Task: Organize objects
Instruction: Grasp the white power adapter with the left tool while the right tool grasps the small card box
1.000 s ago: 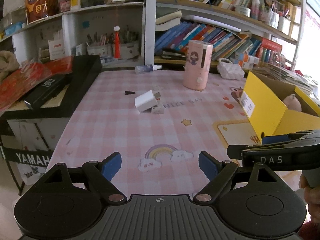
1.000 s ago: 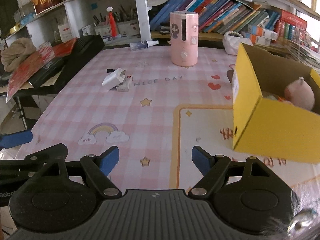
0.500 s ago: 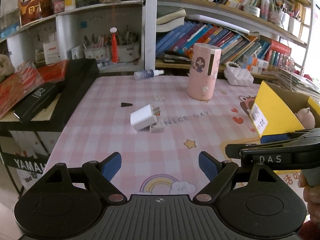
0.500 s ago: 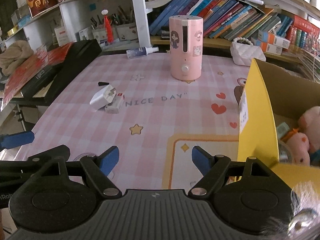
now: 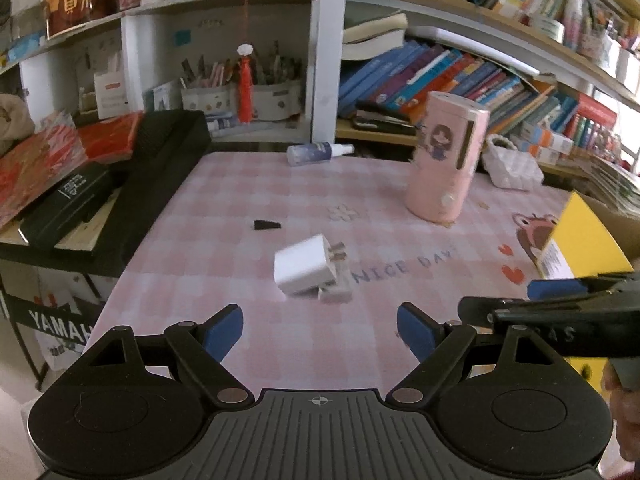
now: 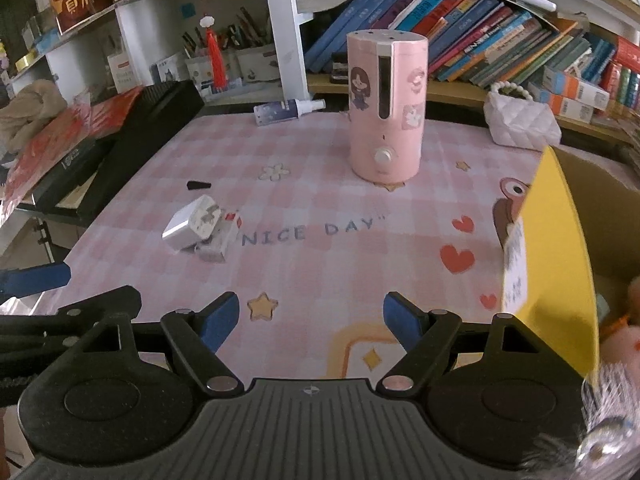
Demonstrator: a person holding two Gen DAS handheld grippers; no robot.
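Note:
A white plug charger (image 5: 305,267) leans on a small white box (image 5: 336,292) on the pink checked tablecloth, just ahead of my left gripper (image 5: 319,330), which is open and empty. The charger (image 6: 192,222) and small box (image 6: 218,242) also show in the right wrist view, ahead and to the left of my right gripper (image 6: 311,320), which is open and empty. A yellow cardboard box (image 6: 560,264) with soft toys (image 6: 624,336) stands at the right. A pink cylinder appliance (image 6: 385,108) stands upright further back.
A small spray bottle (image 6: 288,110) lies at the table's far edge. A small black wedge (image 6: 198,185) lies near the charger. A white quilted bag (image 6: 520,122), bookshelves and a black Yamaha keyboard (image 5: 132,200) at the left border the table.
Both grippers have moved forward over the table toward the charger and the pink appliance, which now look closer. Both stay open. Nothing on the table has moved.

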